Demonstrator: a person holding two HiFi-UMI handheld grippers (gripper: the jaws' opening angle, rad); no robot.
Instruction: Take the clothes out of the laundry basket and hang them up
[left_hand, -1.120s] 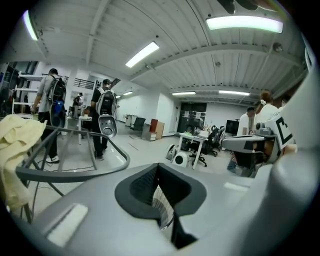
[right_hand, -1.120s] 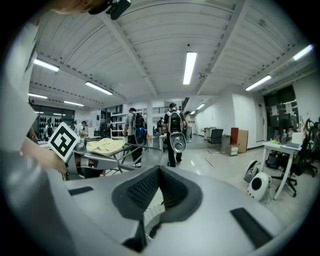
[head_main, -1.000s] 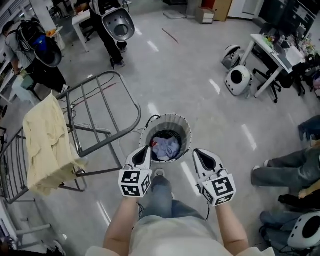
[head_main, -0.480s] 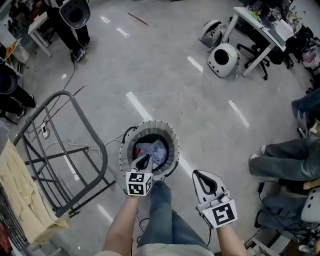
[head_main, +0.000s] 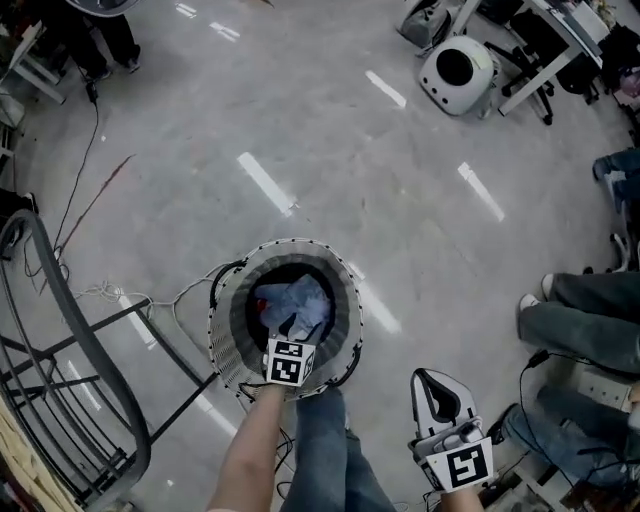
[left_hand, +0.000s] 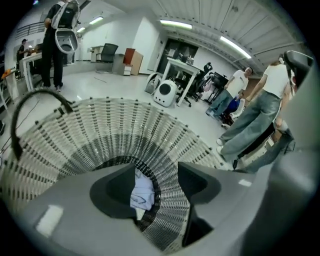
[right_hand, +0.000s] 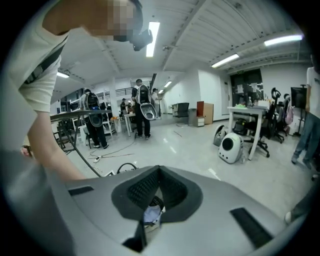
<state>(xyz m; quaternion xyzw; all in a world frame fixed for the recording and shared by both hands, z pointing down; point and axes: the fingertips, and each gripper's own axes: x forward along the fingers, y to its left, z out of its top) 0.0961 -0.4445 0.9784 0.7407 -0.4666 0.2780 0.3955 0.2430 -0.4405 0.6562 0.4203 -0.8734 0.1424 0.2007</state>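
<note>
**Reach begun, nothing lifted**

Clothes (head_main: 300, 300), pale blue and crumpled, lie in the round ribbed laundry basket (head_main: 222, 335) at lower centre. Left tongs (head_main: 292, 325) have just been opening and stand apart over them, pressing nothing. Right tongs (head_main: 440, 395) (lower right) are together, empty. Hanging on the tubular metal rack (head_main: 60, 380) is yet to do.

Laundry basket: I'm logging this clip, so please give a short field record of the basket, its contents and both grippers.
laundry basket: round, ribbed, upright on the floor
clothes: light blue, lying inside the basket
left gripper: pointing into the basket mouth; jaws apart, have just been opening, nothing between the pads
right gripper: jaws together, empty, outside the basket
</note>
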